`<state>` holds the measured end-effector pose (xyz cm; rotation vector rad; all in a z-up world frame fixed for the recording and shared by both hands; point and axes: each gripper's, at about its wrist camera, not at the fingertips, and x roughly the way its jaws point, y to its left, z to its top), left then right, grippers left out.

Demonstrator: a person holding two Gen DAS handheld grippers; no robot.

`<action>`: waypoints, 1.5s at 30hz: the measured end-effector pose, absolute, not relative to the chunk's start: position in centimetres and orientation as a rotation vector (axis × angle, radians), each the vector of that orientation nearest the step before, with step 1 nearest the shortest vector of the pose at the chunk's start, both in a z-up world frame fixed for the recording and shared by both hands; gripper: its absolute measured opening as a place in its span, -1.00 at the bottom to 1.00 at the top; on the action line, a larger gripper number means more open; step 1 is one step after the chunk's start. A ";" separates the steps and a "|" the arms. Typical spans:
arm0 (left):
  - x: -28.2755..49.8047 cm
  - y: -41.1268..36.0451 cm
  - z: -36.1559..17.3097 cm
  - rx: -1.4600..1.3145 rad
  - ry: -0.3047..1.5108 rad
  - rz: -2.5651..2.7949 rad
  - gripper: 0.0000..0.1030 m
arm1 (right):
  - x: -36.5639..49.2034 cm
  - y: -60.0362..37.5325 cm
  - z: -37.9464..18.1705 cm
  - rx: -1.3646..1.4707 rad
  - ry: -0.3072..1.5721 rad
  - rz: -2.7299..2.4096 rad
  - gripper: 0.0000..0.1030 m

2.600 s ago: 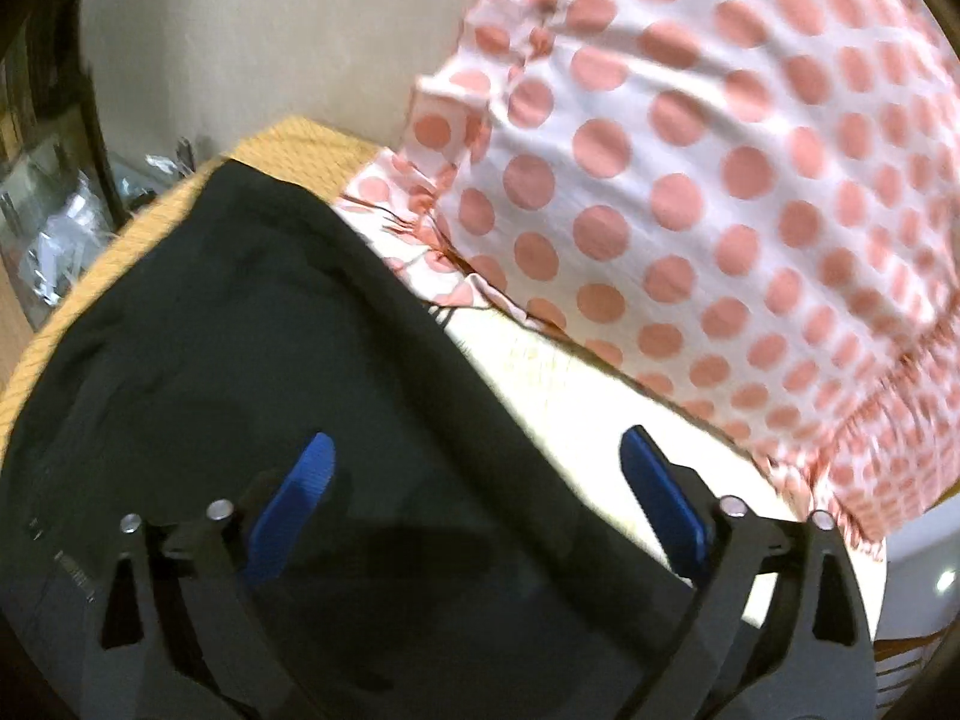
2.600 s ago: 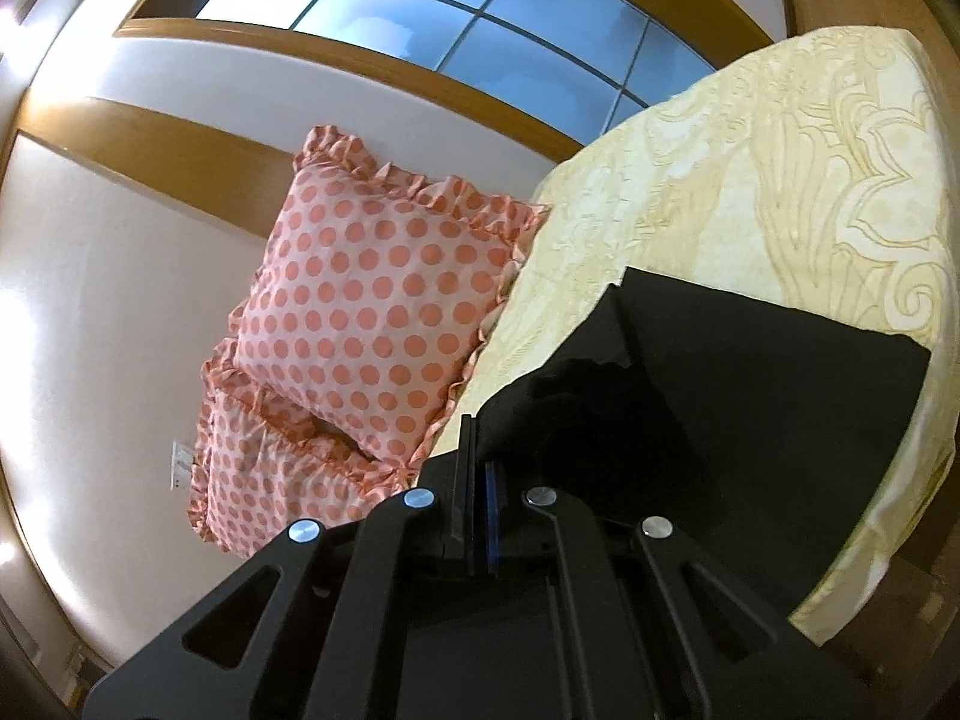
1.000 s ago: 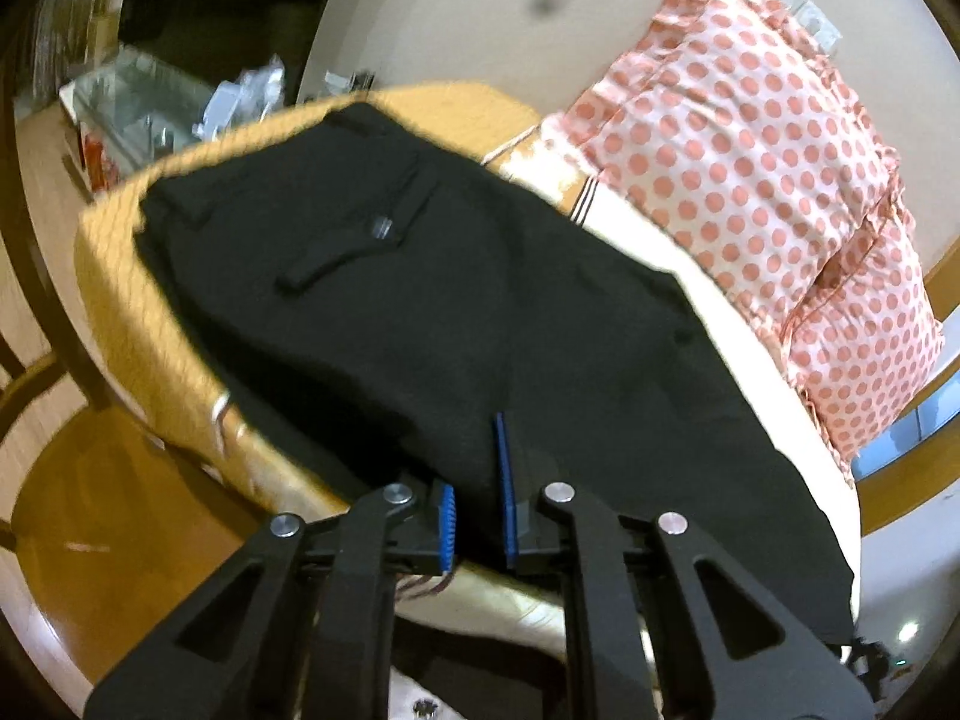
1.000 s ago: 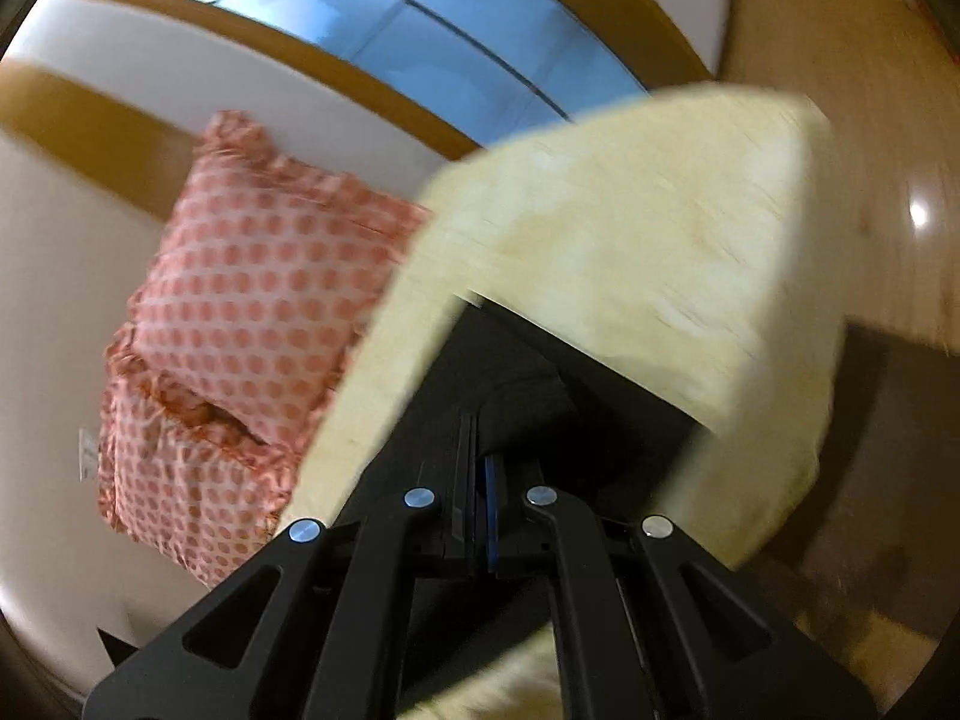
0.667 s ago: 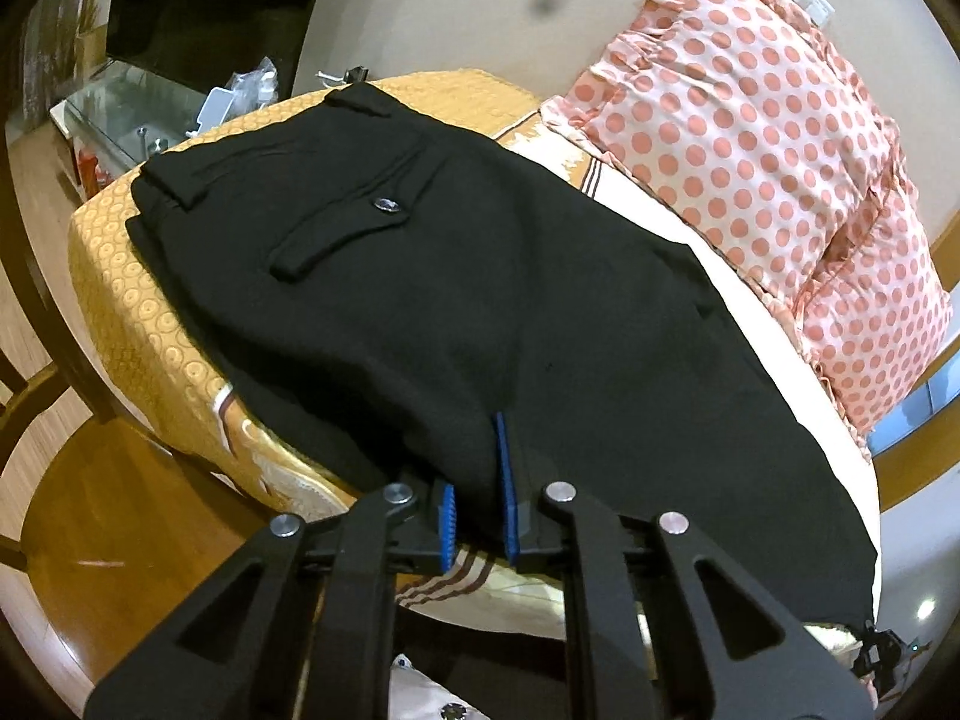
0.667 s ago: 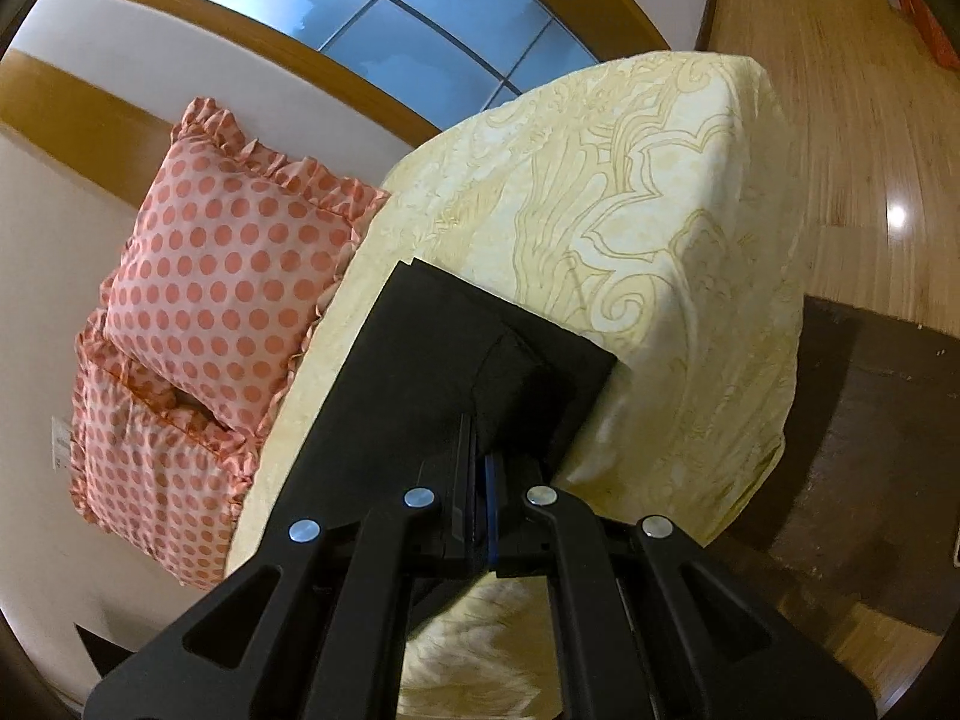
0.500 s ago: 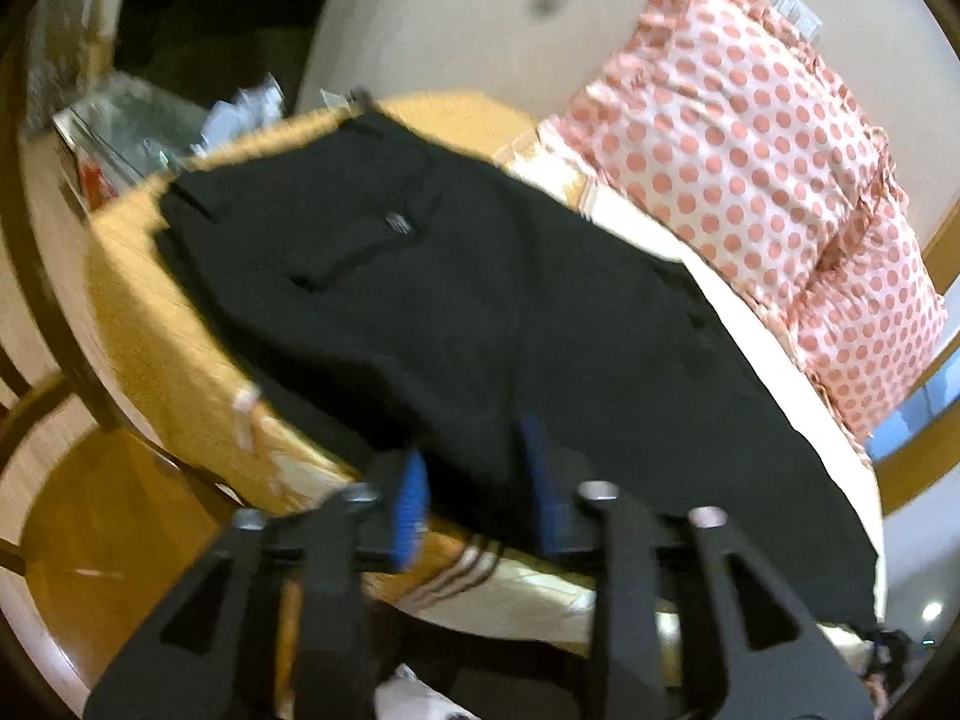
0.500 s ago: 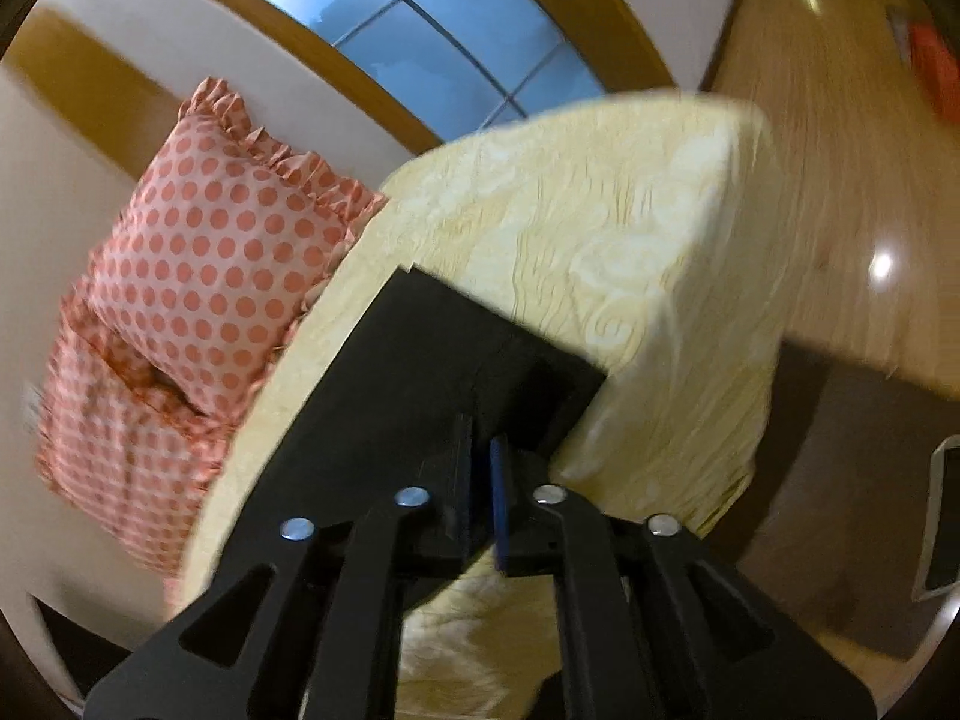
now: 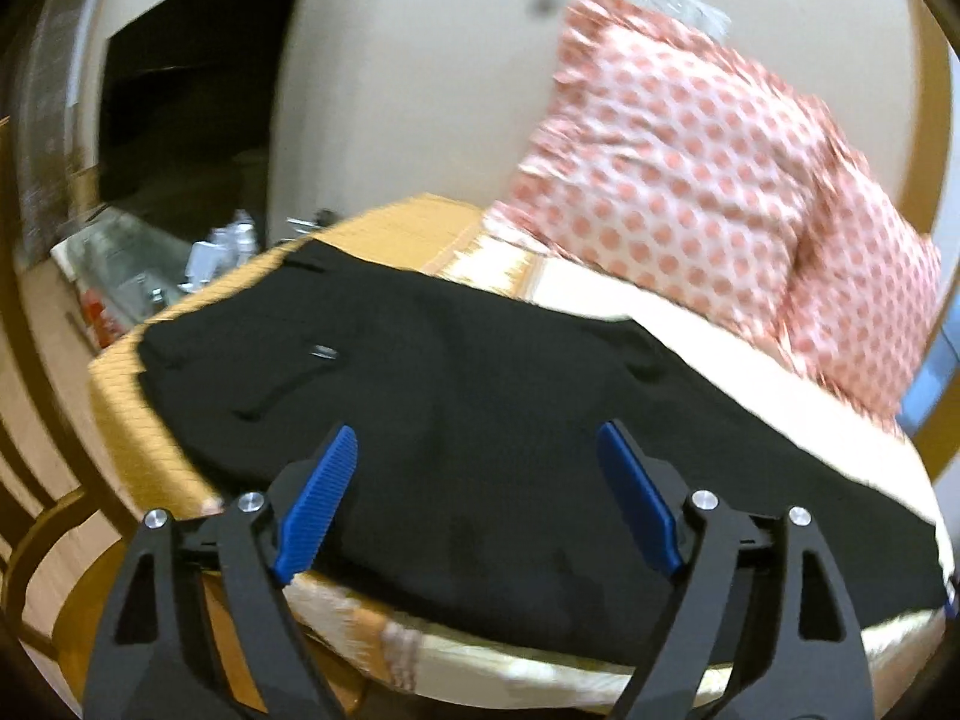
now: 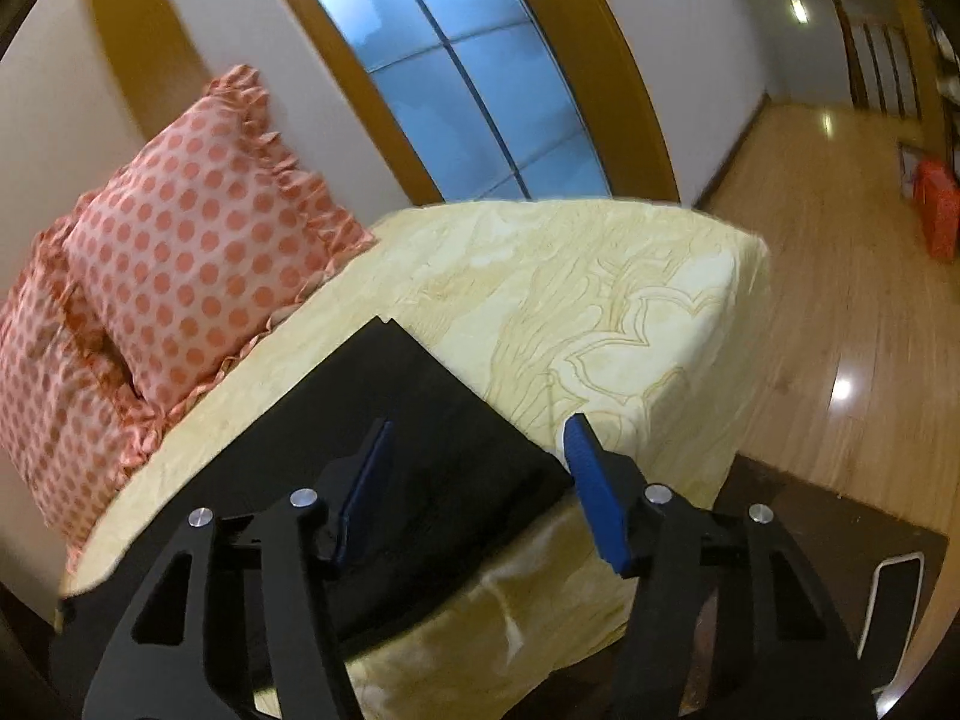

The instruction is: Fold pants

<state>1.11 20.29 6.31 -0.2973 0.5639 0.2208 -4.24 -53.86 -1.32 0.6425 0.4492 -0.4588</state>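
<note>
Black pants (image 9: pixel 480 420) lie flat along the near edge of the bed, back pocket with a button up at the left. In the right wrist view the leg end of the pants (image 10: pixel 420 450) lies on the yellow bedspread (image 10: pixel 600 300). My left gripper (image 9: pixel 480 504) is open and empty, just above the pants' near edge. My right gripper (image 10: pixel 480 480) is open and empty over the hem corner.
Two pink polka-dot pillows (image 9: pixel 690 168) lean on the wall at the bed's far side; they also show in the right wrist view (image 10: pixel 198 264). A cluttered glass table (image 9: pixel 150 264) stands left of the bed. Wooden floor (image 10: pixel 840 330) lies to the right, window (image 10: pixel 468 90) behind.
Both grippers have opened and let go of the pants, which now lie on the bed. Both have drawn back slightly from the cloth.
</note>
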 end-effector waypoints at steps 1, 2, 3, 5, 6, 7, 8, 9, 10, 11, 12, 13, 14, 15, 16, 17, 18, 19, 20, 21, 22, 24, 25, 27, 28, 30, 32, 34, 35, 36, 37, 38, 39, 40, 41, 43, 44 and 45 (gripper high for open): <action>1.6 19.5 6.0 -0.277 0.576 0.205 0.62 | -4.6 -53.5 -1.4 0.656 0.438 -0.432 0.15; 2.0 18.9 5.7 -0.259 0.585 0.189 0.62 | -4.9 -53.3 -1.5 0.666 0.432 -0.411 0.10; 2.2 18.4 5.5 -0.249 0.589 0.180 0.62 | -5.1 -53.0 -1.6 0.676 0.428 -0.390 0.03; 2.8 17.4 5.0 -0.227 0.602 0.157 0.66 | -5.5 -52.2 -1.9 0.694 0.421 -0.322 -0.06; 3.0 16.9 4.6 -0.222 0.611 0.146 0.67 | -5.5 -51.9 -2.0 0.701 0.419 -0.295 -0.10; 3.3 16.7 4.3 -0.222 0.619 0.135 0.67 | -5.6 -51.5 -2.1 0.708 0.415 -0.269 -0.14; 3.4 16.6 4.0 -0.226 0.627 0.127 0.67 | -5.4 -51.3 -2.3 0.726 0.416 -0.245 -0.23; 3.5 16.5 3.6 -0.236 0.639 0.120 0.67 | -5.5 -51.1 -2.5 0.744 0.408 -0.234 -0.25; 3.7 16.4 3.3 -0.243 0.648 0.115 0.68 | -5.5 -51.2 -2.7 0.771 0.393 -0.226 -0.26; 3.7 16.4 3.0 -0.248 0.656 0.112 0.70 | -5.5 -51.3 -2.7 0.782 0.387 -0.229 -0.33; 3.7 16.4 2.7 -0.249 0.659 0.113 0.72 | -5.4 -51.7 -2.9 0.802 0.379 -0.244 -0.45; 3.7 16.3 2.4 -0.249 0.662 0.111 0.76 | -5.3 -52.1 -3.1 0.825 0.371 -0.256 -0.52; 3.6 16.3 2.1 -0.249 0.665 0.105 0.79 | -5.3 -52.7 -3.4 0.867 0.357 -0.260 -0.58; 3.5 16.3 2.0 -0.247 0.665 0.100 0.80 | -5.2 -53.1 -3.6 0.896 0.348 -0.260 -0.69; 3.3 16.3 1.7 -0.234 0.660 0.094 0.81 | -5.0 -53.4 -3.7 0.925 0.345 -0.253 -0.75; 3.3 16.2 1.6 -0.224 0.657 0.091 0.83 | -4.7 -53.2 -3.5 0.935 0.343 -0.242 -0.85; 3.2 16.1 1.5 -0.212 0.653 0.087 0.85 | -4.6 -52.9 -3.0 0.912 0.333 -0.247 -0.85; 3.1 15.9 1.3 -0.200 0.649 0.083 0.88 | -4.3 -52.0 -1.7 0.852 0.319 -0.249 -0.86; 3.0 15.8 1.2 -0.192 0.644 0.081 0.91 | -3.8 -50.9 -0.1 0.785 0.308 -0.236 -0.86; 2.9 15.7 1.1 -0.183 0.637 0.078 0.93 | -3.1 -49.7 1.4 0.739 0.297 -0.211 -0.86; 3.0 15.5 1.1 -0.179 0.634 0.077 0.96 | -2.5 -48.6 2.7 0.710 0.288 -0.177 -0.86; 3.1 15.4 1.0 -0.175 0.628 0.081 0.96 | -0.5 -44.8 6.2 0.635 0.265 -0.051 -0.86; 3.1 15.4 1.0 -0.175 0.625 0.080 0.96 | 0.2 -43.0 7.5 0.607 0.259 0.010 -0.86; 2.9 15.5 1.0 -0.179 0.614 0.076 0.96 | 2.5 -37.2 10.0 0.536 0.269 0.183 -0.86; 2.9 15.5 1.0 -0.180 0.611 0.074 0.96 | 3.5 -34.6 10.7 0.511 0.284 0.259 -0.86; 2.8 15.7 1.0 -0.189 0.605 0.073 0.96 | 5.2 -28.8 11.1 0.469 0.331 0.420 -0.86; 2.8 15.8 1.0 -0.200 0.603 0.073 0.96 | 7.2 -21.2 9.7 0.417 0.448 0.615 -0.87; 2.8 16.0 1.1 -0.221 0.600 0.068 0.96 | 8.5 -14.8 6.5 0.324 0.615 0.712 -0.87; 2.6 16.1 1.2 -0.229 0.599 0.063 0.96 | 8.7 -12.8 5.1 0.278 0.676 0.724 -0.87; 2.5 16.3 1.4 -0.246 0.600 0.053 0.96 | 9.0 -11.0 3.6 0.233 0.735 0.729 -0.87; 2.3 16.5 1.5 -0.261 0.600 0.047 0.96 | 9.2 -9.5 2.0 0.204 0.788 0.731 -0.88; 1.9 16.9 1.8 -0.285 0.599 0.034 0.96 | 9.3 -8.9 1.4 0.200 0.808 0.731 -0.88; 1.3 17.4 2.2 -0.308 0.590 0.026 0.96 | 9.2 -8.8 1.3 0.198 0.807 0.725 -0.87; 0.9 17.7 2.5 -0.319 0.580 0.030 0.96 | 9.2 -8.6 2.1 0.184 0.776 0.718 -0.87; 0.1 18.5 3.0 -0.333 0.553 0.048 0.96 | 9.1 -8.5 2.9 0.176 0.742 0.711 -0.87; -0.9 19.9 3.9 -0.341 0.510 0.104 0.96 | 8.9 -8.2 4.9 0.165 0.655 0.700 -0.87; -1.4 20.8 4.4 -0.351 0.488 0.147 0.96 | 8.6 -8.0 5.2 0.154 0.630 0.698 -0.87; -1.8 21.7 4.6 -0.367 0.471 0.177 0.96 | 8.5 -7.4 5.3 0.130 0.614 0.700 -0.87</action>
